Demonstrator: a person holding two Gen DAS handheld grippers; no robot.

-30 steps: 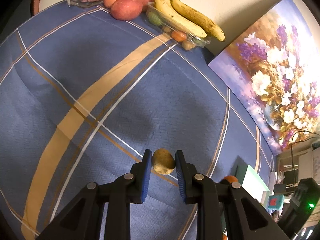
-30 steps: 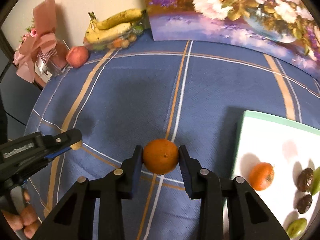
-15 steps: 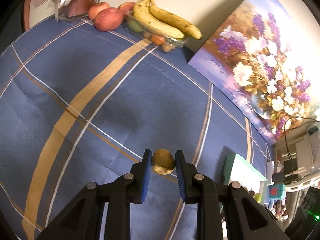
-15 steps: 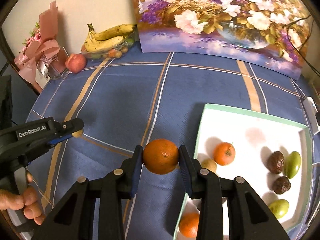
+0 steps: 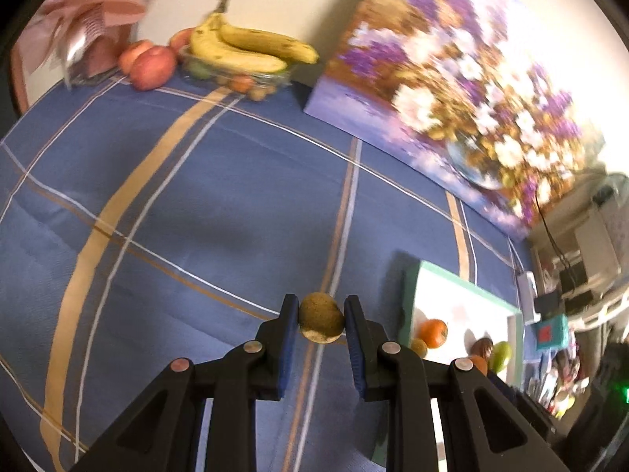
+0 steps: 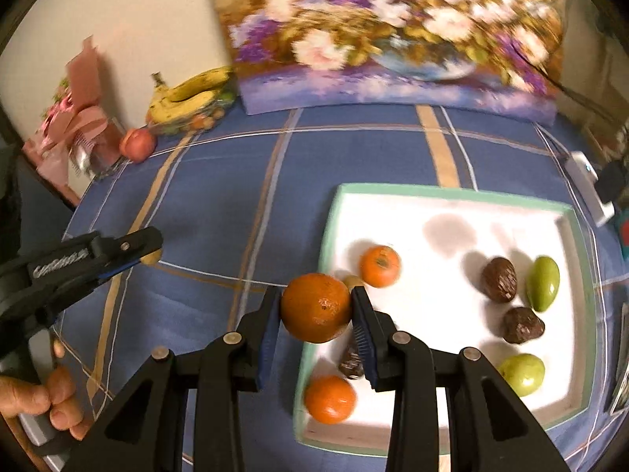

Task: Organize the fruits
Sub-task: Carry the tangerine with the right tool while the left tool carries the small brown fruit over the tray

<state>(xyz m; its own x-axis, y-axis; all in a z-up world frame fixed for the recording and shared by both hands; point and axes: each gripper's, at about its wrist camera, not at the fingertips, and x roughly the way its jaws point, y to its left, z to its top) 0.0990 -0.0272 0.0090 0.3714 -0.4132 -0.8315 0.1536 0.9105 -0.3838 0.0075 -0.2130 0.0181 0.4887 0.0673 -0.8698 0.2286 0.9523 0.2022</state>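
The left gripper (image 5: 320, 324) points steeply down over the blue plaid cloth (image 5: 196, 196), its two blue-padded jaws clamped on a small brown-green kiwi (image 5: 320, 322) that is held clear of the cloth. In the right wrist view the same gripper (image 6: 151, 251) enters from the left edge, lying nearly level across the frame with its tips toward the tray, the kiwi (image 6: 152, 256) just visible at its end. A hand (image 6: 43, 401) wraps the grey handle at the lower left, fingers curled around it.

The right gripper (image 6: 316, 310) also tilts steeply downward, with its jaws pressed against both sides of an orange (image 6: 316, 306). The orange hangs above the near-left edge of the tray (image 6: 452, 192), a white tray with a pale green rim, at the tray's left wall.

Inside the tray lie two small orange fruits (image 6: 379, 266), one toward the left middle and one at the near-left corner, a small yellowish fruit (image 6: 354, 281) half hidden behind the orange, two green fruits (image 6: 543, 283), and three dark brown wrinkled fruits (image 6: 499, 279), one of which sits partly under the right gripper's right jaw. From the left wrist view the tray (image 5: 464, 283) sits to the right of the left gripper, near but apart.

At the far end of the table, against the wall, bananas (image 5: 243, 49) rest on a clear container of small fruits, with apples (image 5: 151, 67) just to their left and a pink wrapped bouquet (image 5: 90, 27) beyond. A flower painting (image 6: 393, 31) leans on the wall behind the tray. Both views are somewhat blurred.
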